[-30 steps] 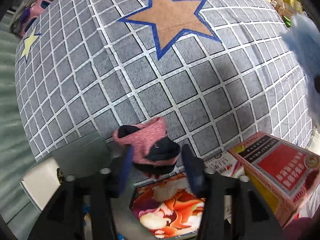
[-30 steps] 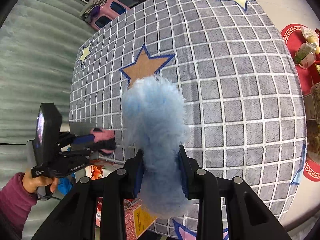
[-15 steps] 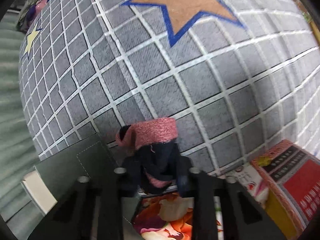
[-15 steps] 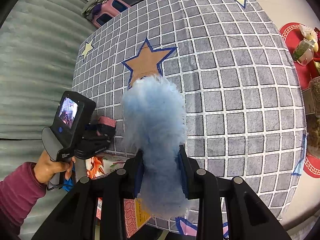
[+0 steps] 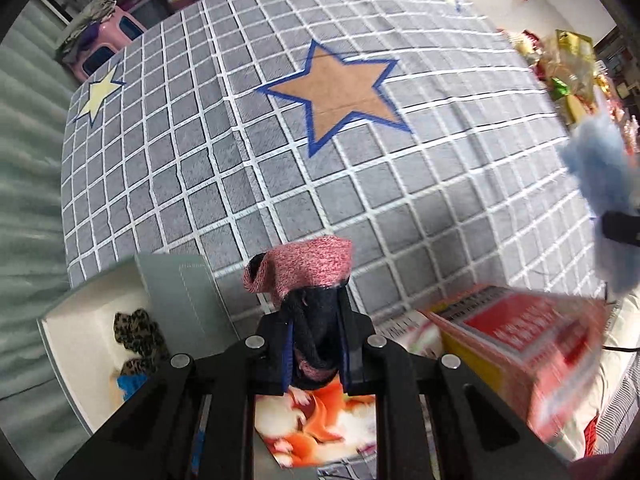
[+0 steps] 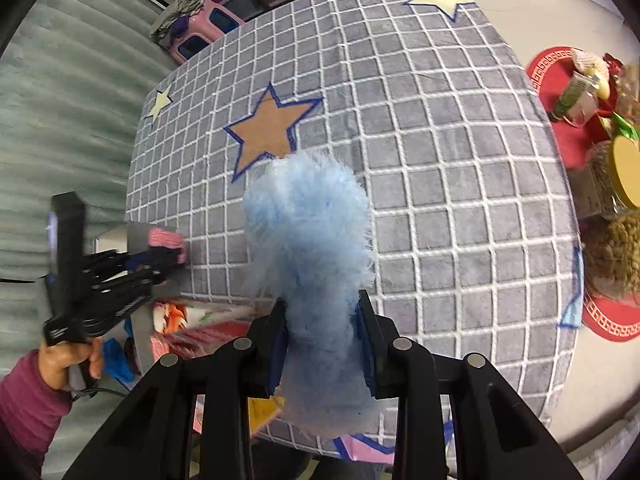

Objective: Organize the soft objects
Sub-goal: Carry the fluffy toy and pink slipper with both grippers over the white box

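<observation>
My left gripper is shut on a pink and navy sock and holds it in the air above the grey grid rug, pointing down. Its pink cuff flops over the fingertips. The right wrist view shows this left gripper at the left, held by a hand in a maroon sleeve. My right gripper is shut on a fluffy light-blue soft piece, which also shows at the right edge of the left wrist view. An open grey box at lower left holds a leopard-print item and a blue one.
A red and yellow carton and an orange floral print lie below the left gripper. The rug bears a brown star. A pink toy car sits beyond the rug. Red mats with jars line the right side.
The left gripper closed on the sock and lifted it off the rug. The right gripper kept its hold on the blue fluffy piece and drifted slightly.
</observation>
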Demonstrator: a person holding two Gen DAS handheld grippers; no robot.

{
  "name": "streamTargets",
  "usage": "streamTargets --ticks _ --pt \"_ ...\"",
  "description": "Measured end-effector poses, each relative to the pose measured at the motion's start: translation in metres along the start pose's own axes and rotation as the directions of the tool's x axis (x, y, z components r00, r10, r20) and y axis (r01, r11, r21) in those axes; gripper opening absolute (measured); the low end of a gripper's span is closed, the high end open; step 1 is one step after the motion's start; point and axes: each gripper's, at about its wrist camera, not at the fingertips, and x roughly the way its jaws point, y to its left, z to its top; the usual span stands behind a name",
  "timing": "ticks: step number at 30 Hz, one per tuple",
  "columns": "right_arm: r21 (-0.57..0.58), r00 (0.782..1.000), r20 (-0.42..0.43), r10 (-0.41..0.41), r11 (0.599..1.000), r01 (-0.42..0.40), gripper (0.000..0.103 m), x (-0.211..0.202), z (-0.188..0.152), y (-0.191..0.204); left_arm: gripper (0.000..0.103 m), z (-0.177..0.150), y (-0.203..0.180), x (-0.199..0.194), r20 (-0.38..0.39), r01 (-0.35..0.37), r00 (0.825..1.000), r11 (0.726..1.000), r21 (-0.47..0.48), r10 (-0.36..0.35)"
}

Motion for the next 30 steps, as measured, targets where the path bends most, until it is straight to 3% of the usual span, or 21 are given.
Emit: streamTargets --ticks 7,17,30 --pt "0.034 0.999 -0.014 -0.032 0.999 0.033 0.033 -0.006 -0.033 -0.005 0.019 0.004 0.016 0.020 0.035 0.032 0.999 0.999 0.016 -0.033" --pt "0.070 0.997 -0.040 -0.061 0.996 0.063 0.033 -0.014 -0.090 0.002 0.019 -0.020 0.011 -0.002 0.085 0.072 0.994 0.996 0.042 -0.076" --pt "0.003 0.996 -0.070 -0.060 0.998 0.060 0.033 -0.015 -0.143 0.049 0.019 -0.055 0.029 -0.019 0.128 0.126 0.983 0.991 0.031 -0.129"
